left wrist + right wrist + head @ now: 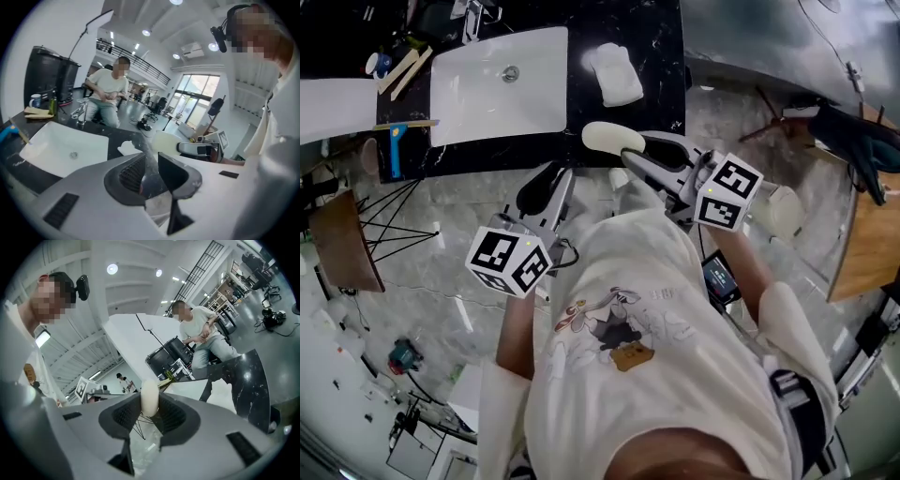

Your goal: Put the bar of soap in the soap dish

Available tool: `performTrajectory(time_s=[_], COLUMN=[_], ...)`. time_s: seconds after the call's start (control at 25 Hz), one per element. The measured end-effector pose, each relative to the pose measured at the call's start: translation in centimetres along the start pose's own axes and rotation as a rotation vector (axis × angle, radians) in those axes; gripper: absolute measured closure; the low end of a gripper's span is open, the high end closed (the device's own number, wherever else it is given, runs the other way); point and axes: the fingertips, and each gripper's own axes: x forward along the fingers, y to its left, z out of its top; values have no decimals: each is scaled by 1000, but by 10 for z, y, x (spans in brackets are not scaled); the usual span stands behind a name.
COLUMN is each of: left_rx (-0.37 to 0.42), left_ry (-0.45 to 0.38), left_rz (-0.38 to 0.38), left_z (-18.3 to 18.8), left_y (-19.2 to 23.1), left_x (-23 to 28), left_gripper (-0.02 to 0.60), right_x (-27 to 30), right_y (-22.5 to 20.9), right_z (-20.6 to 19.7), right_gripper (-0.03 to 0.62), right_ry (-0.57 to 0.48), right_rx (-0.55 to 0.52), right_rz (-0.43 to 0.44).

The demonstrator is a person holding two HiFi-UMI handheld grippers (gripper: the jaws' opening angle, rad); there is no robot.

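Bright, even indoor light from ceiling lamps (146, 33); heavy fisheye bending, dark vignetted corners; near foreground soft

There are 2 hand-held grippers (547, 185) (630, 155), 1 bar of soap (605, 137), 1 soap dish (616, 74), 1 sink (487, 89).

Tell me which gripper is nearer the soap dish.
Right. The right gripper, holding the soap, is just short of the dish; the left gripper, open, is farther back, to its left.

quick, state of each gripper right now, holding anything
left gripper: open, nothing between its jaws
right gripper: closed on the bar of soap
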Motion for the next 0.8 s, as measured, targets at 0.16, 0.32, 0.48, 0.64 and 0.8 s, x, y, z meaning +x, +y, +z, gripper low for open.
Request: performTrajectory(time_s=[0.16,0.32,0.48,0.64,0.8], left_rx=[65,111,121,124,124], left_ry=[45,88,168,224,256], left_rz=[-220,-427,-639,-749,-836], left_z=[21,36,43,49,54], left_y=[-3,-4,-6,6,13], left_x=[22,34,31,27,26], left_gripper=[431,420,420,420,428], right_x=[3,15,27,43,59], right_y=[3,7,11,18,23], right_z=[8,10,9,13,17], right_gripper=[473,473,473,473,473], right_ry=[7,25,8,-6,-10], right_rx=[-9,7,64,86,78], right_rz=[38,57,54,83,72])
